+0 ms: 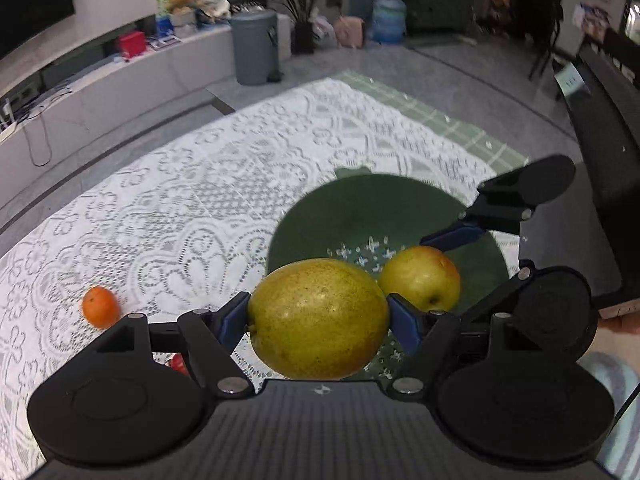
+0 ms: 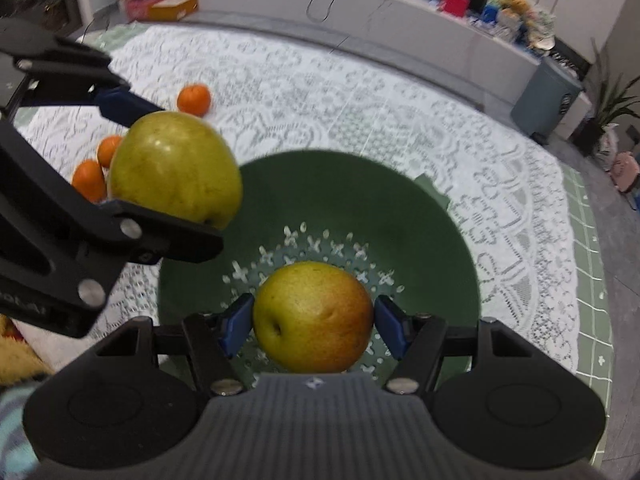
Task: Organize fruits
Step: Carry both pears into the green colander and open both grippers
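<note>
My left gripper (image 1: pixel 318 318) is shut on a large yellow-green pear (image 1: pixel 318 318), held at the near-left rim of a green strainer bowl (image 1: pixel 360 208). In the right wrist view that pear (image 2: pixel 176 168) hangs over the bowl's left rim (image 2: pixel 448 248). My right gripper (image 2: pixel 314 320) is shut on a yellow-red pear (image 2: pixel 314 316), held over the bowl's perforated bottom; it also shows in the left wrist view (image 1: pixel 420 278). Three small oranges lie on the lace cloth left of the bowl (image 2: pixel 194 99), (image 2: pixel 109 150), (image 2: pixel 89 180); one shows in the left wrist view (image 1: pixel 100 306).
The table carries a white lace cloth (image 1: pixel 200 184) over a green checked cloth (image 2: pixel 580 280). A dark chair (image 1: pixel 600 160) stands at the table's right side. A small red thing (image 1: pixel 178 364) peeks out under my left gripper. A grey bin (image 1: pixel 254 46) stands on the floor beyond.
</note>
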Tool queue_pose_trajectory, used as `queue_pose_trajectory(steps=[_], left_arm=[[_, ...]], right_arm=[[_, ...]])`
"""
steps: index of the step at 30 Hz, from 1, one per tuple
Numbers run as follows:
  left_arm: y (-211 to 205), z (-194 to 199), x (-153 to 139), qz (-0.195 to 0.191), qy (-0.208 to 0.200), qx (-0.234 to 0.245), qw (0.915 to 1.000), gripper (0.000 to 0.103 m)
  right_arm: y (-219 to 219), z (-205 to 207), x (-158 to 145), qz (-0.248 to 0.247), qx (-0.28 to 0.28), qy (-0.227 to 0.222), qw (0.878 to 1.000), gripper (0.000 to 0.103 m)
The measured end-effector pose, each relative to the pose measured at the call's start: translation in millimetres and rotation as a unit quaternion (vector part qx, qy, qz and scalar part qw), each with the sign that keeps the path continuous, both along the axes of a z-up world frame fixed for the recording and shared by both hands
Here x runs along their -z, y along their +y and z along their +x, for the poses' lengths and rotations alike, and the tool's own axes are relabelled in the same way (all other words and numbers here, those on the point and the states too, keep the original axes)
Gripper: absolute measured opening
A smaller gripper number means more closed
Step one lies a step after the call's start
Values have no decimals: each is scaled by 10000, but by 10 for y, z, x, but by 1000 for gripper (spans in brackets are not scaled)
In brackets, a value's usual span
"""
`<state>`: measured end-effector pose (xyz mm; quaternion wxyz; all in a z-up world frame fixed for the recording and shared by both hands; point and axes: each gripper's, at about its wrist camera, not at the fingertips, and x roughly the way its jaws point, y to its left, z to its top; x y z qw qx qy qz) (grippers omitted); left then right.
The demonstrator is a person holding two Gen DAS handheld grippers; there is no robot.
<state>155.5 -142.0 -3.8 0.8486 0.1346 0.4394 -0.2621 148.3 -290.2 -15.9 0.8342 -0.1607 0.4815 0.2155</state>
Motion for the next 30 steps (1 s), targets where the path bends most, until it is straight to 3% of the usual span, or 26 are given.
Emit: queue_pose_trajectory(steps=[17, 30], left_arm=[[-296, 175, 211, 563, 127, 627, 9964, 84], [-374, 270, 372, 712, 560, 458, 9948, 84]], right_arm=[[56, 231, 351, -367, -462, 685, 9959, 63], [17, 243, 358, -388, -433, 845, 9947, 63]])
